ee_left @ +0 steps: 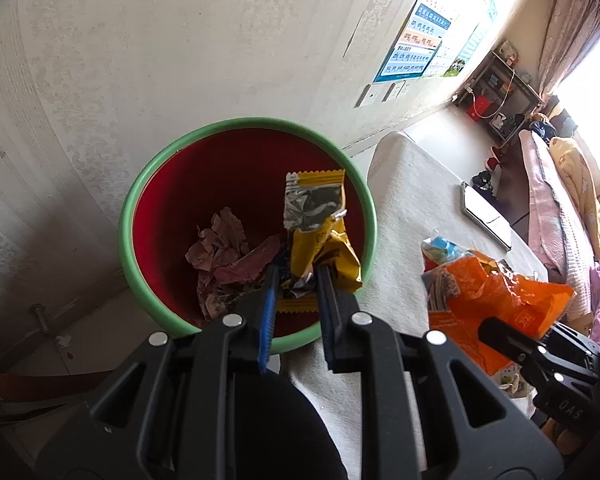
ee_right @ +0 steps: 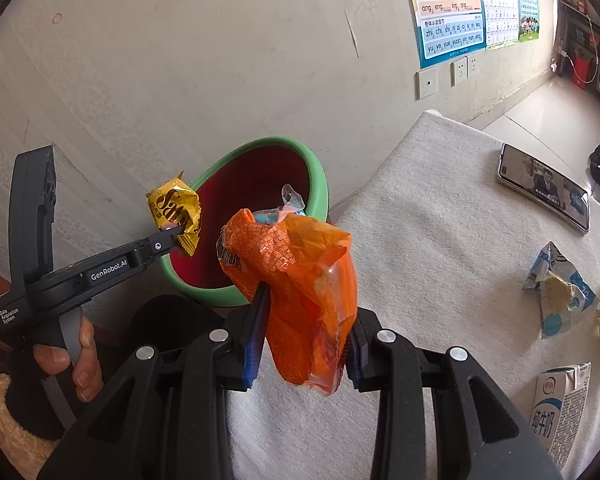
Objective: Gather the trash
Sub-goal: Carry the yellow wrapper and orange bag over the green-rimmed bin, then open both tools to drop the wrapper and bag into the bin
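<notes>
The left gripper (ee_left: 296,276) pinches a crumpled yellow wrapper (ee_left: 320,236) between its fingers, and the wrapper hangs directly over the open mouth of the bin (ee_left: 140,200), its long axis running up toward 12 o'clock from the fingertips; judged from this, letting go should drop it straight in, so the left hand is the nearer one to a release. The right gripper (ee_right: 306,312) clamps a bulky orange bag (ee_right: 304,276), a pale blue wrapper poking from its top, and the bin lies at about 11 o'clock from those fingers, beyond the bench (ee_right: 440,220) edge, so that load likely needs carrying forward and leftward first. The wrapper is stiff foil-lined film, silver inside, with crimped saw-tooth ends; the bag is thin, glossy, crinkled plastic that will sag. The bin is a round tub, red inside with a smooth green rim, holding pinkish paper scraps (ee_left: 224,248). On the cloth-covered bench remain a crushed blue-white carton (ee_right: 556,292), a milk box (ee_right: 560,408) and a phone (ee_right: 544,188).
</notes>
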A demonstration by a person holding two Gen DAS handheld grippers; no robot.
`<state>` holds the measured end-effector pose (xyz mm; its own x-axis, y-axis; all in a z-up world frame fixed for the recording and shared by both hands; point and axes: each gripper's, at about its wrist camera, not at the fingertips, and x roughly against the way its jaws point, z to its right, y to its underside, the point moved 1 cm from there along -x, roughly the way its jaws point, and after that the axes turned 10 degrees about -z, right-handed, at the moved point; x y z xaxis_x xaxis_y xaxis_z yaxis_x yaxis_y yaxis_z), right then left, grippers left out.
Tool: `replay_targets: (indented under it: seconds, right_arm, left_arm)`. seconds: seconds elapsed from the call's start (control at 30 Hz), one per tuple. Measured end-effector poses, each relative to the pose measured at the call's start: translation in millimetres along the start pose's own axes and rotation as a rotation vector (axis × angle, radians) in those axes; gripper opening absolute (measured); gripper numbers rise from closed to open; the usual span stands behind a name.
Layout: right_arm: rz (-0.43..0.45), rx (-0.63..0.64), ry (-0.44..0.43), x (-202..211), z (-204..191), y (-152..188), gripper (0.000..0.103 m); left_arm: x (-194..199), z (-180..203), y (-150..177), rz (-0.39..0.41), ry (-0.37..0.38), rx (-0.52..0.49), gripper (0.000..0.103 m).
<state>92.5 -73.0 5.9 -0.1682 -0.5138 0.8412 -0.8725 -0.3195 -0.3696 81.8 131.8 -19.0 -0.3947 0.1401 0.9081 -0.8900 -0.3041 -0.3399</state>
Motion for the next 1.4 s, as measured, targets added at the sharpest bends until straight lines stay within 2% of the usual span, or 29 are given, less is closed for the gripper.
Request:
replay_targets:
  seconds: [0.37, 0.83, 1.23, 1.27, 1.3, 1.33, 1.4]
  right_arm:
    - [0.003, 0.024, -0.035, -13.4, -16.6, -23.5, 0.033]
    - [0.017, 0.022, -0.064, -33.9, -35.2, -69.5, 0.033]
    - [0.020, 0.012, -0.083, -41.3, -40.5, -80.5, 0.034]
    - [0.024, 0.008, -0.085, -41.9, -40.6, -82.3, 0.035]
    - [0.024, 0.006, -0.091, -42.6, -40.8, -84.1, 0.040]
    - [0.029, 0.004, -0.093, -41.9, -41.2, -85.0, 0.051]
    - [0.044, 0.003, -0.090, -38.8, -40.8, -85.9, 0.056]
  left_arm:
    - [0.3, -11.7, -9.7, 0.017, -0.045, 0.014, 0.019]
    - [-11.5, -38.3, -33.2, 0.009, -0.110, 0.049, 0.019]
    - [-21.2, -49.0, -38.8, -0.011, -0.127, 0.063, 0.019]
    - [-21.9, -49.7, -38.8, -0.011, -0.128, 0.065, 0.020]
    - [-22.3, -50.5, -39.1, -0.010, -0.130, 0.068, 0.023]
    - [-22.3, -50.5, -38.7, -0.008, -0.130, 0.070, 0.026]
    - [-21.5, -49.7, -37.6, 0.000, -0.135, 0.072, 0.037]
